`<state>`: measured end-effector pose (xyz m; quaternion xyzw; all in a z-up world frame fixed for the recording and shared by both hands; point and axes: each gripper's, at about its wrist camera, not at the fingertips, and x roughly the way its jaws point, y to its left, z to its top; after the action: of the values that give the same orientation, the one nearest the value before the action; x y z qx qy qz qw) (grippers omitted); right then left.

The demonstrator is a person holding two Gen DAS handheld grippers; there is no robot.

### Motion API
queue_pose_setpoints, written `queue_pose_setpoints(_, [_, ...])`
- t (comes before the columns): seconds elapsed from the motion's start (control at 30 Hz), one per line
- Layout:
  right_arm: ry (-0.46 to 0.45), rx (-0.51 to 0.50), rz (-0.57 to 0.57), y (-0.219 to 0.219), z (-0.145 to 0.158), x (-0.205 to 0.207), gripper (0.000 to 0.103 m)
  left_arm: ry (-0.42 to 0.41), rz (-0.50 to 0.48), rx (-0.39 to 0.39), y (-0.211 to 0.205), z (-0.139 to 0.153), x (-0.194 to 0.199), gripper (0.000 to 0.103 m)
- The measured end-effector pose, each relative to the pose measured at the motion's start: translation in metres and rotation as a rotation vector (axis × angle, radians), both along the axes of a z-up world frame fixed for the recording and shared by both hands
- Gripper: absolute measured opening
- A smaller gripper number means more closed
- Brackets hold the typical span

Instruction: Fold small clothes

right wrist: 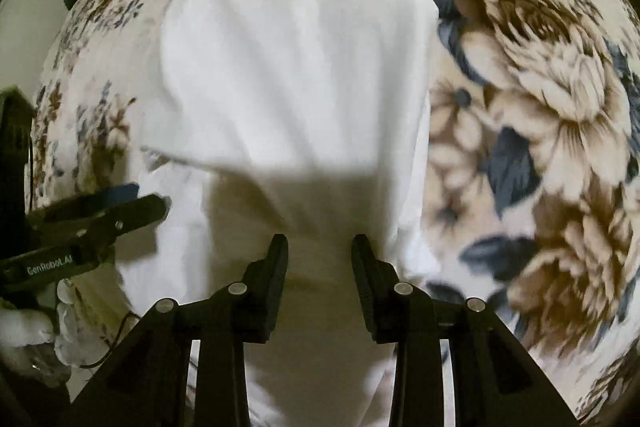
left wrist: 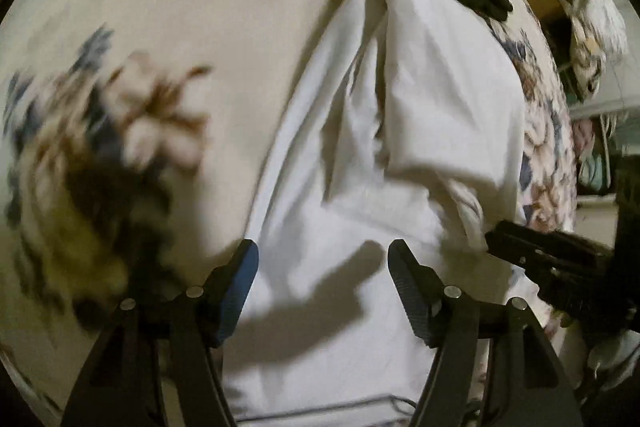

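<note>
both grippers' fingers apart over the white garment [right wrist: 296, 75] on floral sheet [right wrist: 540, 99].

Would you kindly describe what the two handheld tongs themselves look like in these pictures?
Both are matte black plastic. The left tongs have wedge-shaped fingers with ribbed pads, one pad blue, and round silver pivot pins. The right tongs look the same, with black ribbed pads. Seen from the right wrist, the left unit's side bears white "GenRobot.AI" lettering. A thin dark cable trails beneath it.

left gripper [left wrist: 323, 255] — black, blue pad, silver screws | right gripper [right wrist: 319, 251] — black, ribbed pads
</note>
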<state>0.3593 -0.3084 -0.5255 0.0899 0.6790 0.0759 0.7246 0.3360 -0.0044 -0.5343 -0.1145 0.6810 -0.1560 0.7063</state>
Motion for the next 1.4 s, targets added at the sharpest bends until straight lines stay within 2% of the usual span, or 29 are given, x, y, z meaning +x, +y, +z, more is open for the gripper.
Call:
queue_pose_setpoints(0.07, [0.005,0.069,-0.071,-0.012,0.006,-0.006,0.036,0.022,0.090,-0.082,0.013,0.011,-0.003,0.065])
queue_pose_setpoints(0.1, [0.005,0.120,-0.127,-0.024,0.009,-0.008,0.036,0.037,0.163,-0.170,0.021,0.017,-0.002,0.065])
queue_pose_setpoints(0.17, [0.013,0.228,-0.250,-0.047,0.012,-0.012,0.036,0.063,0.259,-0.287,0.028,0.020,0.001,0.065])
queue_pose_setpoints(0.2, [0.019,0.294,-0.333,-0.061,0.013,-0.014,0.037,0.087,0.320,-0.382,0.029,0.018,0.006,0.065])
queue_pose_setpoints(0.33, [0.067,0.494,-0.549,-0.092,-0.002,-0.019,0.042,0.168,0.461,-0.527,0.023,-0.010,0.024,0.065])
queue_pose_setpoints(0.37, [0.083,0.537,-0.594,-0.096,-0.009,-0.019,0.042,0.173,0.474,-0.528,0.020,-0.016,0.027,0.065])
queue_pose_setpoints(0.43, [0.103,0.539,-0.643,-0.101,-0.018,-0.019,0.042,0.161,0.477,-0.467,0.011,-0.026,0.035,0.060])
queue_pose_setpoints(0.47, [0.106,0.523,-0.654,-0.103,-0.021,-0.018,0.042,0.135,0.462,-0.445,0.007,-0.027,0.038,0.024])
queue_pose_setpoints(0.5, [0.111,0.509,-0.659,-0.101,-0.025,-0.016,0.042,0.125,0.435,-0.389,0.003,-0.027,0.042,0.007])
queue_pose_setpoints(0.53, [0.118,0.492,-0.668,-0.098,-0.029,-0.013,0.040,0.115,0.418,-0.367,0.002,-0.025,0.044,0.007])
queue_pose_setpoints(0.57, [0.119,0.478,-0.678,-0.096,-0.030,-0.013,0.027,0.092,0.410,-0.361,0.004,-0.021,0.045,0.007])
queue_pose_setpoints(0.6, [0.114,0.469,-0.679,-0.095,-0.029,-0.013,0.010,0.061,0.394,-0.340,0.006,-0.013,0.045,0.007])
queue_pose_setpoints(0.7, [0.106,0.424,-0.644,-0.084,-0.026,-0.016,0.003,0.000,0.357,-0.290,0.016,-0.001,0.048,0.007])
queue_pose_setpoints(0.83, [0.157,0.381,-0.645,-0.074,-0.048,-0.021,0.003,0.038,0.341,-0.303,0.027,-0.012,0.052,0.009])
queue_pose_setpoints(0.87, [0.167,0.392,-0.648,-0.075,-0.051,-0.021,0.003,0.043,0.330,-0.307,0.024,-0.011,0.053,0.011])
queue_pose_setpoints(0.93, [0.171,0.388,-0.636,-0.076,-0.048,-0.021,0.003,0.050,0.289,-0.316,0.023,-0.005,0.050,0.021])
queue_pose_setpoints(0.97, [0.170,0.386,-0.628,-0.079,-0.044,-0.023,0.006,0.042,0.266,-0.315,0.019,0.001,0.046,0.030])
queue_pose_setpoints(1.0, [0.167,0.391,-0.612,-0.081,-0.039,-0.024,0.016,0.032,0.251,-0.321,0.019,0.008,0.039,0.044])
queue_pose_setpoints(1.03, [0.166,0.390,-0.600,-0.081,-0.036,-0.025,0.026,0.023,0.245,-0.323,0.021,0.014,0.033,0.053])
queue_pose_setpoints(1.07, [0.163,0.388,-0.591,-0.083,-0.031,-0.026,0.046,0.016,0.240,-0.324,0.020,0.019,0.029,0.065])
queue_pose_setpoints(1.1, [0.155,0.389,-0.580,-0.085,-0.024,-0.031,0.056,0.005,0.238,-0.329,0.026,0.026,0.017,0.065])
queue_pose_setpoints(1.27, [0.192,0.374,-0.499,-0.100,-0.003,-0.075,0.056,-0.002,0.236,-0.288,0.050,0.039,-0.029,0.065])
queue_pose_setpoints(1.33, [0.228,0.374,-0.487,-0.101,-0.003,-0.098,0.056,0.012,0.237,-0.225,0.064,0.035,-0.056,0.065])
queue_pose_setpoints(1.4, [0.259,0.371,-0.473,-0.105,-0.010,-0.123,0.057,0.041,0.255,-0.197,0.075,0.023,-0.077,0.065])
